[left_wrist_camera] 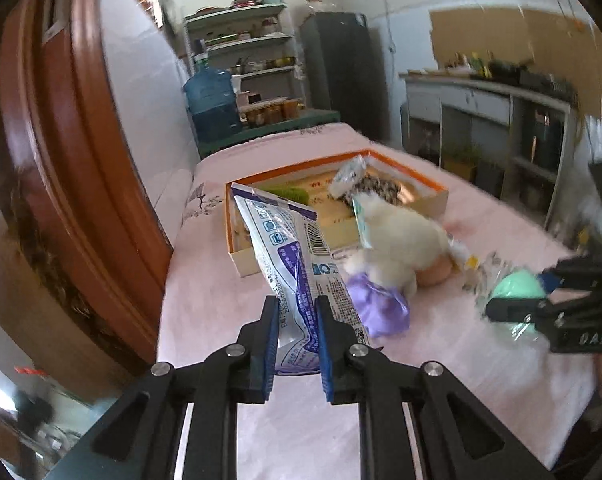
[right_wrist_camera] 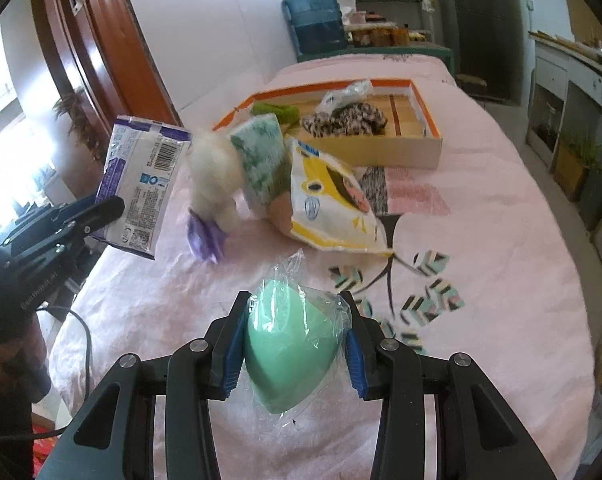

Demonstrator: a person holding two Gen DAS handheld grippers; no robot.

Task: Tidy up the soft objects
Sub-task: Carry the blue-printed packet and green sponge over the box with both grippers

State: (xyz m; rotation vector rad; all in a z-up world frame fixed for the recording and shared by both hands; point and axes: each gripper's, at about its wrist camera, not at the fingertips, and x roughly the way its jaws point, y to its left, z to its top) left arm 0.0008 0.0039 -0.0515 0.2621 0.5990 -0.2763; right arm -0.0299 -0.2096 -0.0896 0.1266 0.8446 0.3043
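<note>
The left gripper (left_wrist_camera: 297, 308) is clamped on a white and purple tissue pack (left_wrist_camera: 297, 264), its blue-padded fingers (left_wrist_camera: 269, 344) pinching the pack's lower end so the pack stands up tilted above the pink bedspread (left_wrist_camera: 205, 304), near its left edge. The right gripper (right_wrist_camera: 295, 304) is closed around a mint-green sponge (right_wrist_camera: 285, 344) wrapped in clear plastic, holding it by its sides just above the bedspread's near part.

Just beyond the tissue pack, a crumpled lilac item (left_wrist_camera: 377, 308) lies on the bedspread, touching the underside of a fluffy white plush toy (left_wrist_camera: 401, 240). A green-patterned tissue packet (right_wrist_camera: 261, 160) leans against the plush toy, and a yellow and white bag (right_wrist_camera: 333, 208) rests against that packet on its right side, partly covering a peach-coloured object (right_wrist_camera: 283, 212) whose shape is mostly hidden. To the right of the bag, the bedspread carries a printed branch and leaf pattern (right_wrist_camera: 421, 300).

Farther back, toward the far end of the bedspread, sits an orange-rimmed shallow box (right_wrist_camera: 389, 148). Inside it lie a green fuzzy item (right_wrist_camera: 277, 110) at the left end, and a black and white speckled fabric (right_wrist_camera: 345, 120) near the middle with a clear plastic packet (right_wrist_camera: 345, 94) on top of it.

Past the bedspread's far edge stand a blue water jug (right_wrist_camera: 315, 20), a shelf unit (left_wrist_camera: 257, 64) loaded with jars and a dark fridge (left_wrist_camera: 343, 72)
</note>
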